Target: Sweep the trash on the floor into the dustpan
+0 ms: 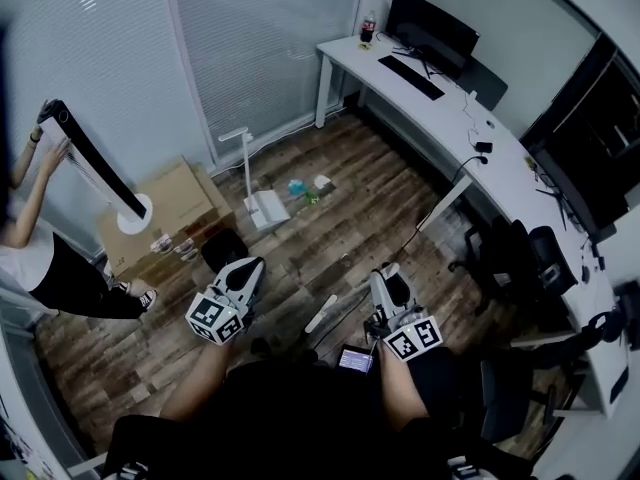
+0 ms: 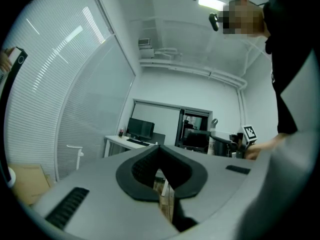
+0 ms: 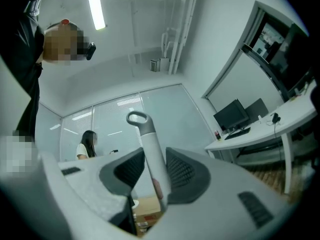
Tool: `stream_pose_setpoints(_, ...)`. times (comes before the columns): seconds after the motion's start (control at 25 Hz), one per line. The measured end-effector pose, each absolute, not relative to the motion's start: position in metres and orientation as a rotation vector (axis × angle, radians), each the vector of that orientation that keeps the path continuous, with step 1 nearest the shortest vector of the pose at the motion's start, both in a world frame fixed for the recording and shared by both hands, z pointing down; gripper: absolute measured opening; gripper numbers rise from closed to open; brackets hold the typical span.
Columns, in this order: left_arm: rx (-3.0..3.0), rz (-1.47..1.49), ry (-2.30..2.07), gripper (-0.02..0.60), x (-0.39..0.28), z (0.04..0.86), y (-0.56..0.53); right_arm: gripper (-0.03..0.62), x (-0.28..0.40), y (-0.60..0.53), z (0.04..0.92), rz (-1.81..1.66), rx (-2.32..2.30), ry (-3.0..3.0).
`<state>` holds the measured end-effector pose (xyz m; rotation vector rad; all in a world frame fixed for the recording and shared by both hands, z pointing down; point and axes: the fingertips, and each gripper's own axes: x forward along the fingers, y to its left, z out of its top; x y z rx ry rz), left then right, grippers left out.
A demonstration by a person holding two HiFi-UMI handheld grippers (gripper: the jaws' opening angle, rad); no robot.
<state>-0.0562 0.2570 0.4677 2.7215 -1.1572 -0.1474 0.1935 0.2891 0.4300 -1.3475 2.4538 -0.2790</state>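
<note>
As seen from the head view, the left gripper (image 1: 251,267) and right gripper (image 1: 388,274) are held near the person's body over the wood floor (image 1: 380,183). The dustpan (image 1: 266,209) stands farther off on the floor, its thin handle upright. The trash (image 1: 305,189), a few small teal and white bits, lies just right of it. A box (image 1: 175,203) sits left of the dustpan. Past the box, at the left edge, a second person (image 1: 40,258) holds up a long black-and-white object. A white desk (image 1: 450,118) runs along the right side from far to near. It carries a monitor (image 1: 430,28), a keyboard (image 1: 410,76) and a bottle (image 1: 367,30) at its far end.

Turning to the left gripper view, the left gripper (image 2: 159,149) has its jaws closed tip to tip with nothing between them. Only a strip of floor shows through the hollow behind the tips. Beyond stand the desk (image 2: 120,141) and monitor (image 2: 141,129), with the box (image 2: 22,181) low at the left.

Turning to the right gripper view, the right gripper (image 3: 152,159) is clamped on a white-grey handle (image 3: 147,134). The handle rises between the pads and ends in a ring at its far tip. Behind it are the second person (image 3: 87,144) at the left, the box (image 3: 147,209) low in the middle, and the desk (image 3: 260,134) at the right.
</note>
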Motion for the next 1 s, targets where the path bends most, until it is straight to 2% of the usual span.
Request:
stream_pose_setpoints(0.48,2.747,-0.104,-1.224,-0.006,-0.017,0.466,0.255,0.129,0.239,0.276,0.439,-0.292,-1.346,2.451)
stream_pose_setpoints(1.0,2.723,-0.090,-1.239,-0.006,-0.012,0.478,0.231,0.129,0.254,0.249,0.445,-0.295,-1.348,2.455)
